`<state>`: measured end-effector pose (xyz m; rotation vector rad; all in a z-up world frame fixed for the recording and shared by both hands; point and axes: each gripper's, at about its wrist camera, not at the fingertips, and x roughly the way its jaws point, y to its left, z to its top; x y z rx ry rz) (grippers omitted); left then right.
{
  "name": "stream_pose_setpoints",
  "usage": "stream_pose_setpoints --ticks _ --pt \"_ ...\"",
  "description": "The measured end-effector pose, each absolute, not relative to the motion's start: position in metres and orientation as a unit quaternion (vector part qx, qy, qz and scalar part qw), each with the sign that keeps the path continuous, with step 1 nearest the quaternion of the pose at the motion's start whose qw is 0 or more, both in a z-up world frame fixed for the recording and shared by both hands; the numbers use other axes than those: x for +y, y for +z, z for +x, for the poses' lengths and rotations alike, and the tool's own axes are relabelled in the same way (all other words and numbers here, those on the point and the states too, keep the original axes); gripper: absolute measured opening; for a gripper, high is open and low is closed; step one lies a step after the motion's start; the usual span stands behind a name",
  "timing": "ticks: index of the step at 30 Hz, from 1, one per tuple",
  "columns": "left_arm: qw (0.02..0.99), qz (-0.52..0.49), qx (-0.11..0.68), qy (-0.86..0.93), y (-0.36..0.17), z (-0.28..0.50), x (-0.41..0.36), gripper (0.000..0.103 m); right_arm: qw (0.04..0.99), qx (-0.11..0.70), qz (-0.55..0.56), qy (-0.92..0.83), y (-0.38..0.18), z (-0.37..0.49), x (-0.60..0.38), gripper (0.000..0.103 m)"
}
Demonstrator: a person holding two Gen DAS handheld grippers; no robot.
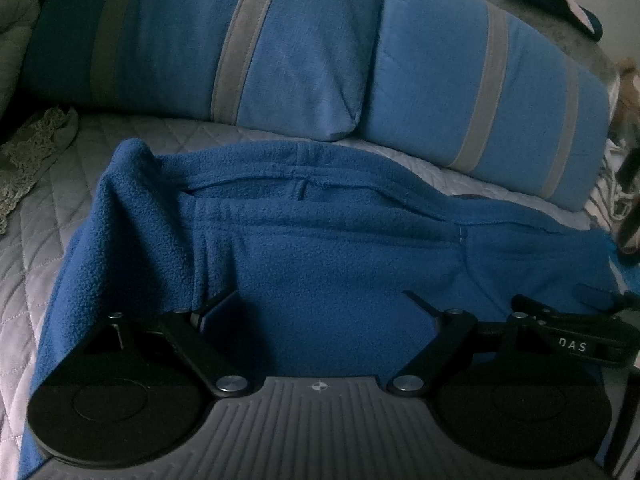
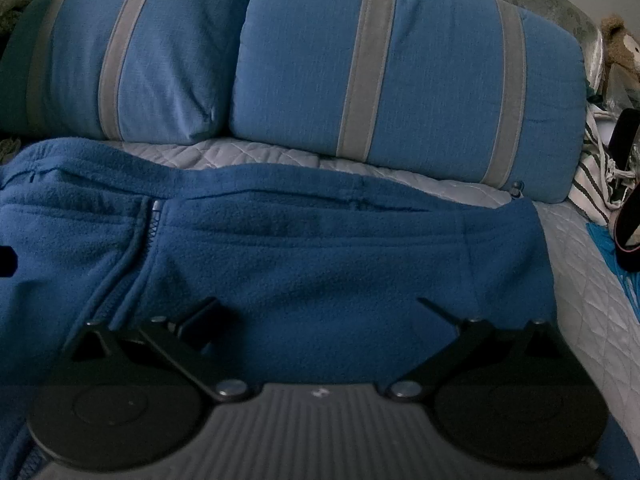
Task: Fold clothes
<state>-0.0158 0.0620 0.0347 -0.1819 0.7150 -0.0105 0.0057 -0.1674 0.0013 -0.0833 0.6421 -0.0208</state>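
Note:
A blue fleece jacket (image 1: 340, 240) lies spread on the quilted bed, its collar toward the pillows. The zipper (image 2: 154, 216) shows at the left of the right wrist view. My left gripper (image 1: 320, 300) hovers low over the jacket's near part, open, with only flat fleece between its wide-set fingers. The right gripper (image 2: 320, 308) is open too, over the jacket's right half (image 2: 360, 260), and pinches nothing. In the left wrist view the right gripper's black body (image 1: 576, 332) sits close beside the left one, at the jacket's right edge.
Two blue pillows with grey stripes (image 1: 240, 48) (image 2: 400, 80) lean along the far side. The grey quilted bedspread (image 1: 36, 240) shows left and right (image 2: 580, 280) of the jacket. A lace cloth (image 1: 36, 140) lies far left. A striped fabric and dark objects (image 2: 624, 200) crowd the right edge.

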Motion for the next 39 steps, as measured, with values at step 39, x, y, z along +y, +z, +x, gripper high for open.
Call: stream_pose_setpoints --ticks 39 --pt "0.932 -0.088 0.351 -0.008 0.0361 -0.0155 0.0630 0.088 0.948 0.315 -0.041 -0.012 -0.0001 0.0056 -0.1674 0.103"
